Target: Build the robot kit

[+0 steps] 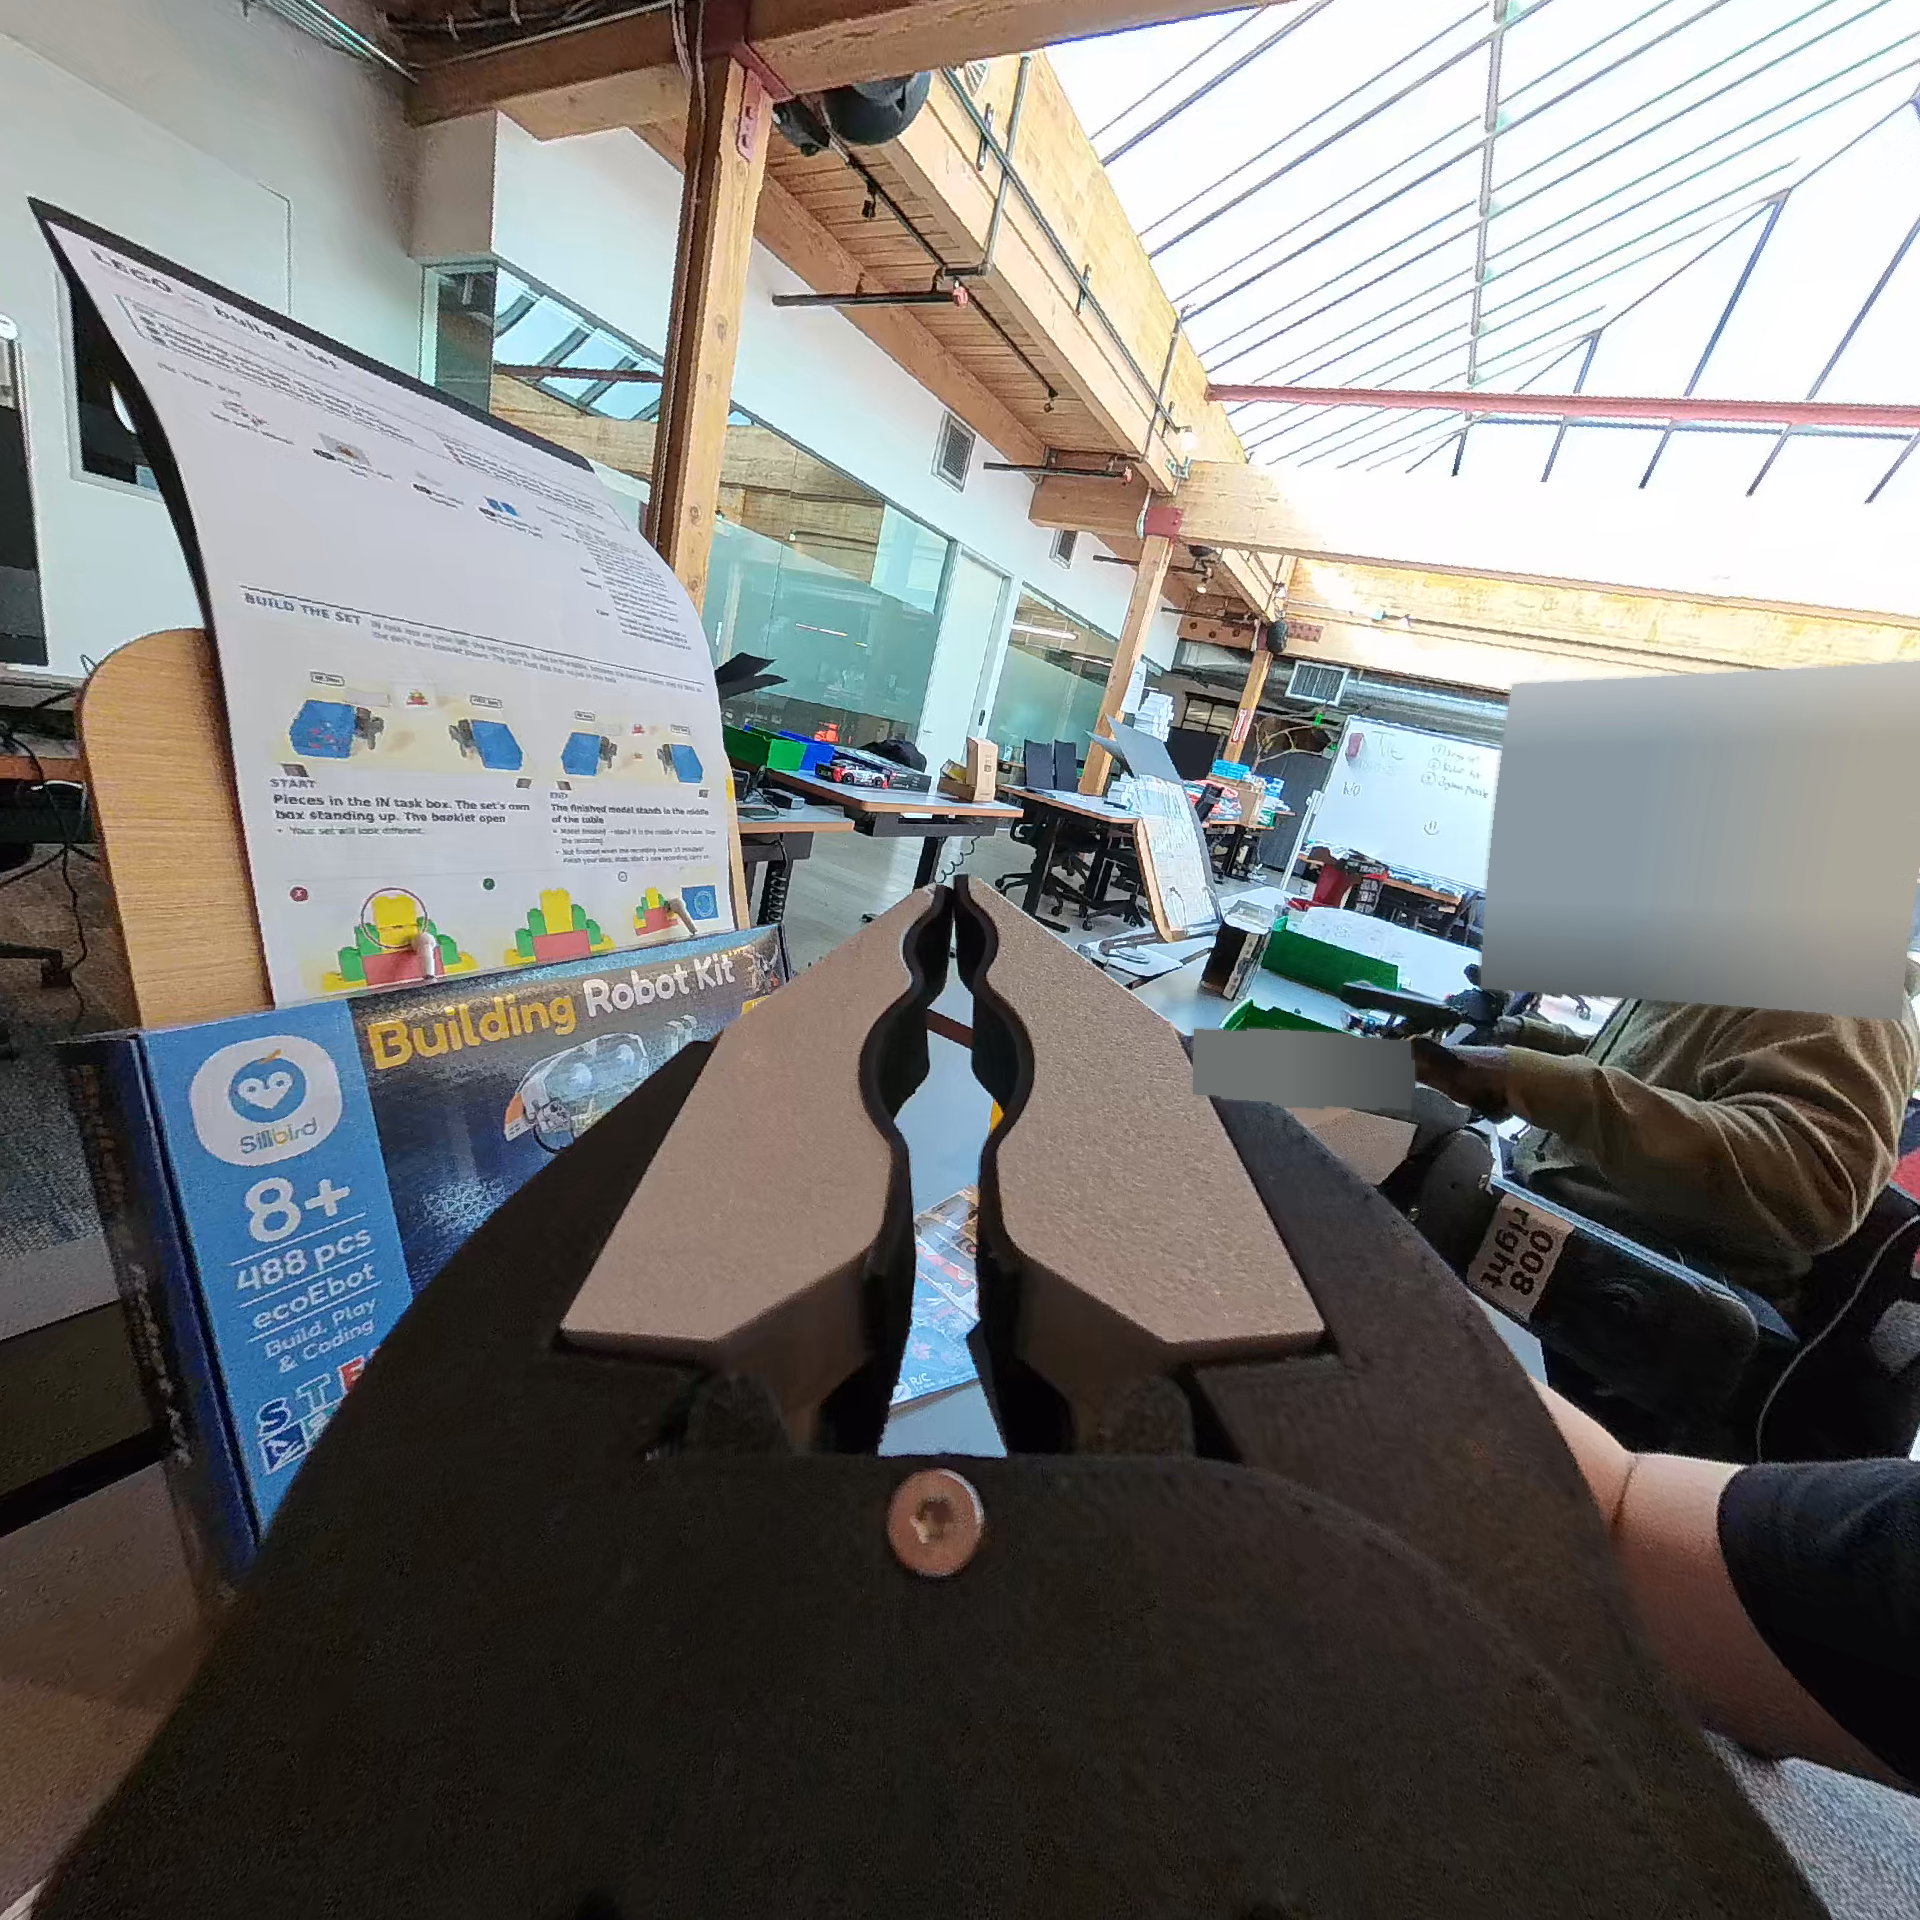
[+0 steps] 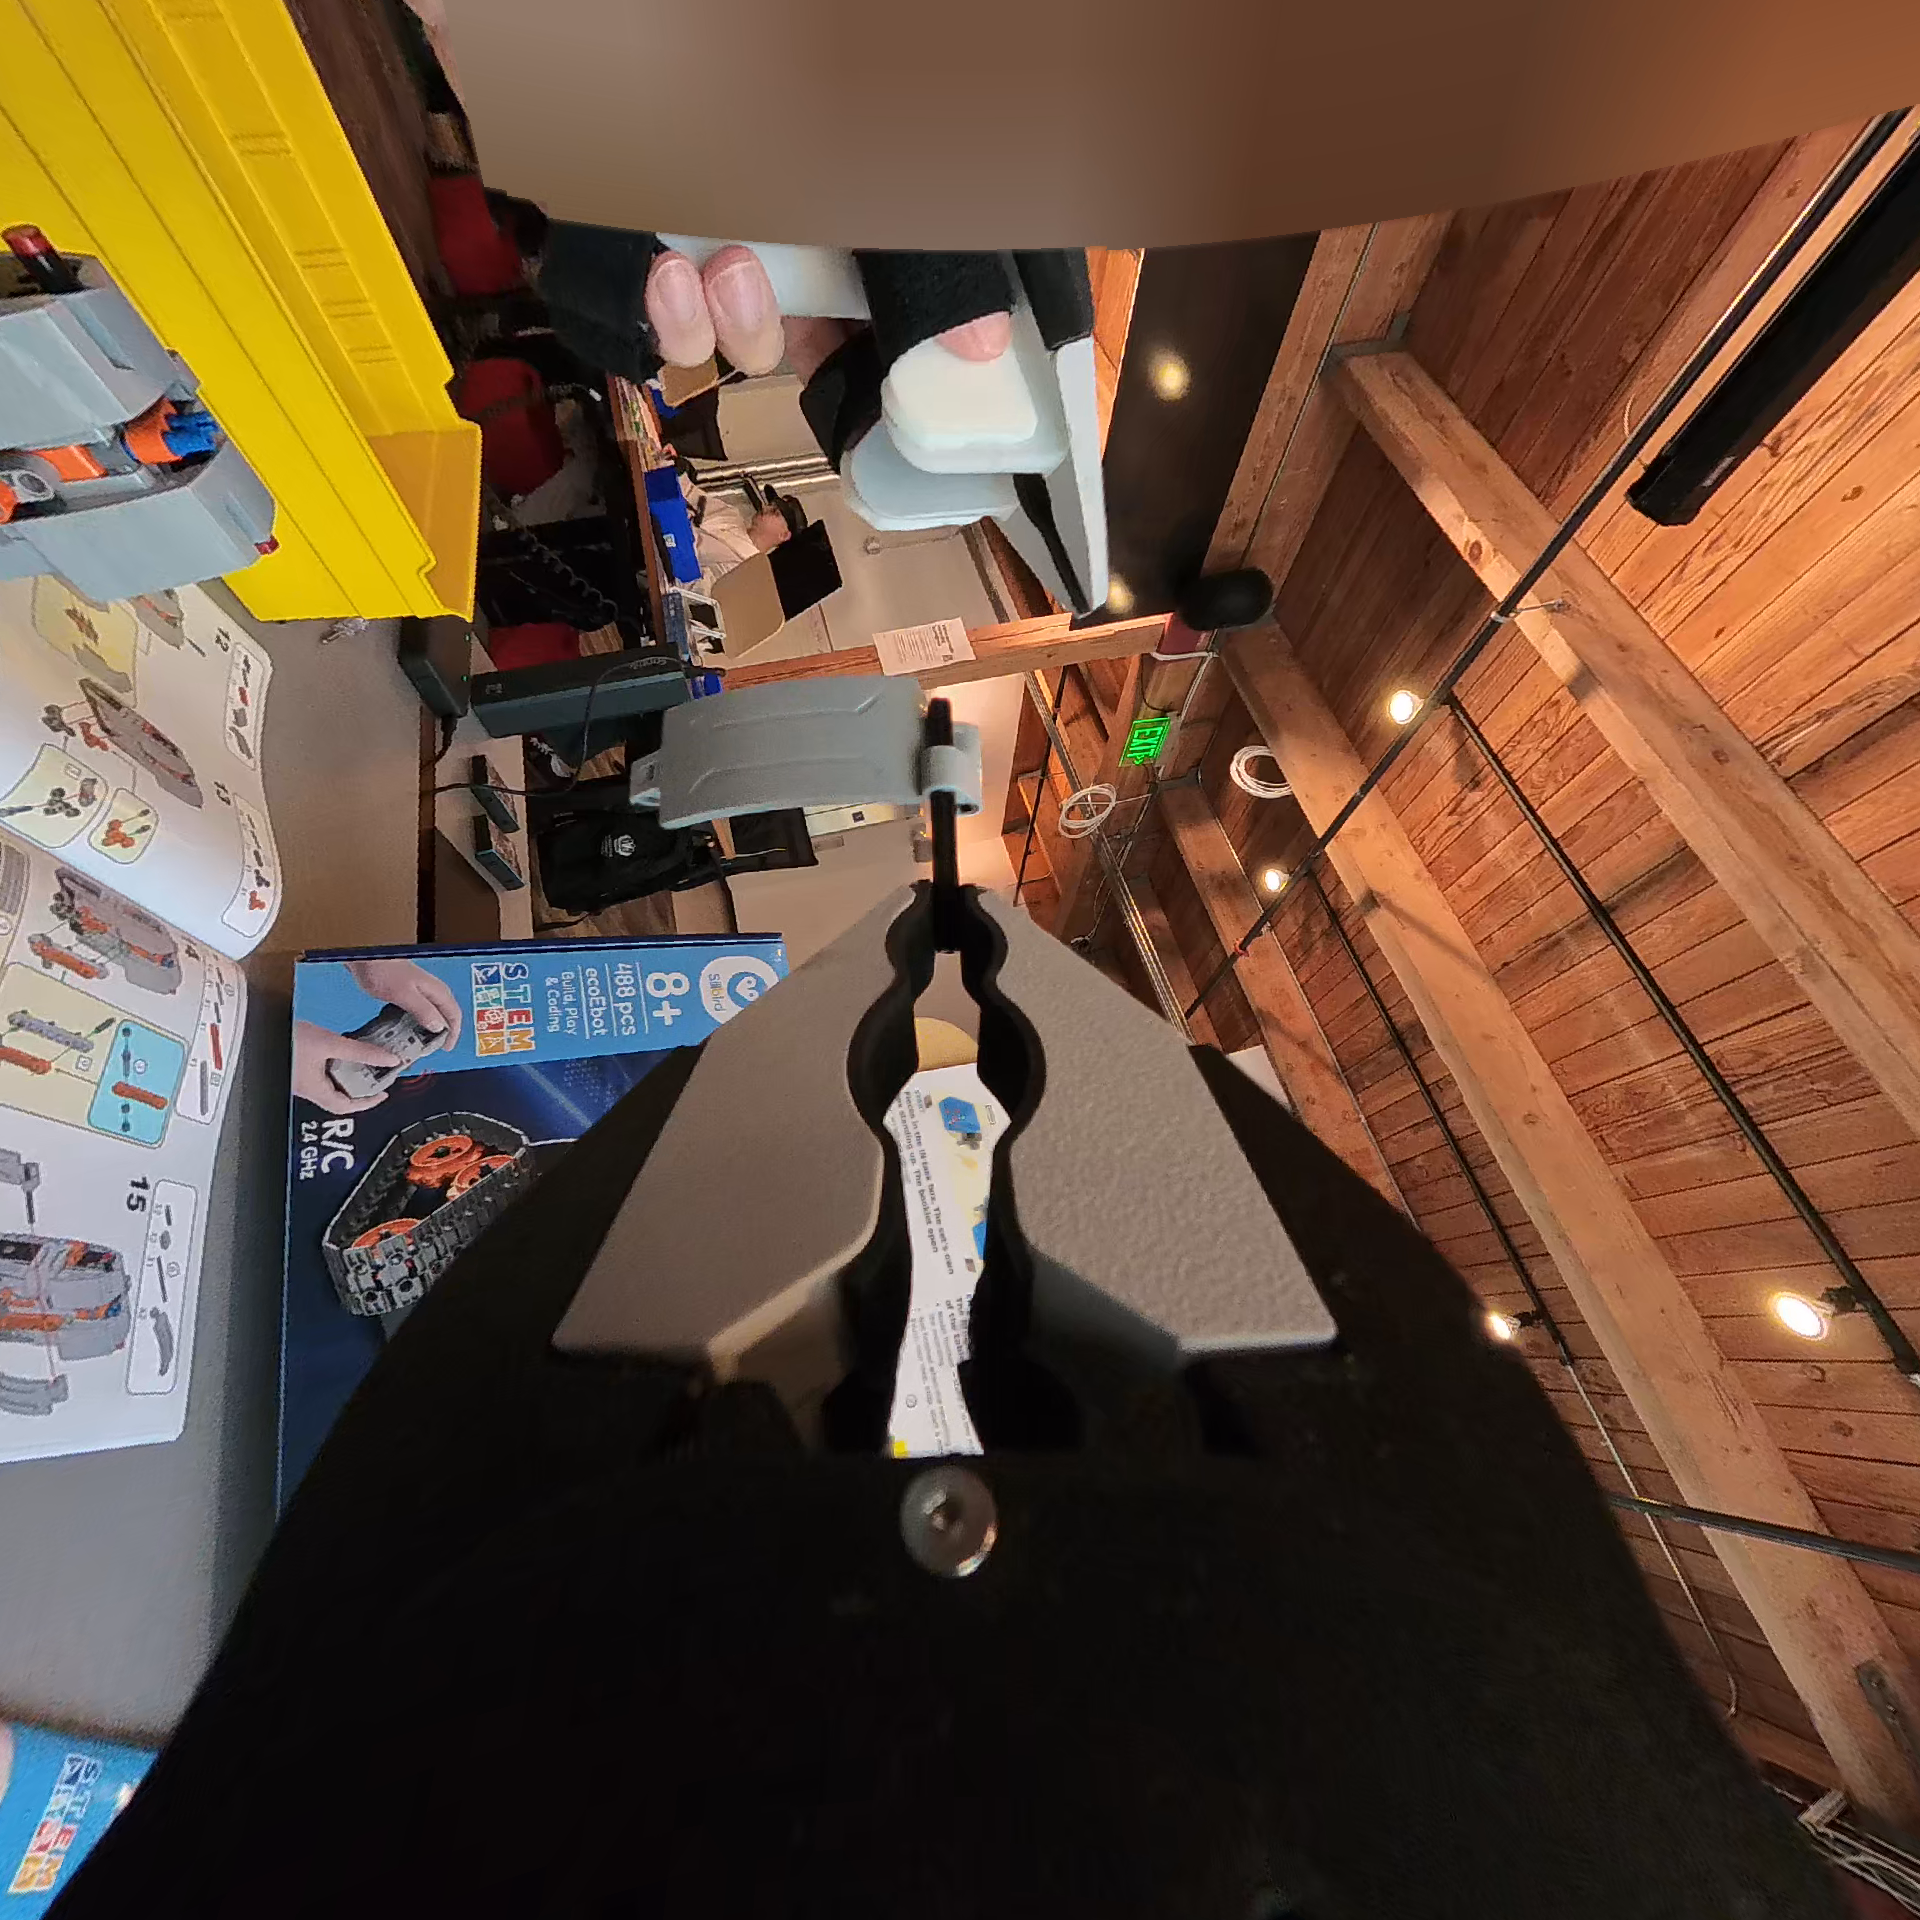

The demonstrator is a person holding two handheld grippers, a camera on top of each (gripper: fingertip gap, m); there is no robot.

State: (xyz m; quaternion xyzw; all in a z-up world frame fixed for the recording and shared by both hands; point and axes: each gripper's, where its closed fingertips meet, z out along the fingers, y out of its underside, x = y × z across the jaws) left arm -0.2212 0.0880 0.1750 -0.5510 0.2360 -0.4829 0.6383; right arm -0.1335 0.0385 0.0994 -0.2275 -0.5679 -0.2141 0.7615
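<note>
Two hand-held grippers, one empty, one pinching a toy part.

The left gripper (image 1: 954, 896) sits at frame centre with its tips pressed together on nothing, a blue kit box (image 1: 436, 1164) and an instruction sheet (image 1: 416, 644) at left. The right gripper (image 2: 943, 914) clamps a thin black rod (image 2: 941, 831) carrying a grey panel (image 2: 784, 750), above frame centre; a yellow bin (image 2: 312, 312) fills the upper left.

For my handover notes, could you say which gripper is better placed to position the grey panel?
Probably right: the right gripper is shut on the black axle carrying the grey panel; the left gripper is shut, empty.
</note>
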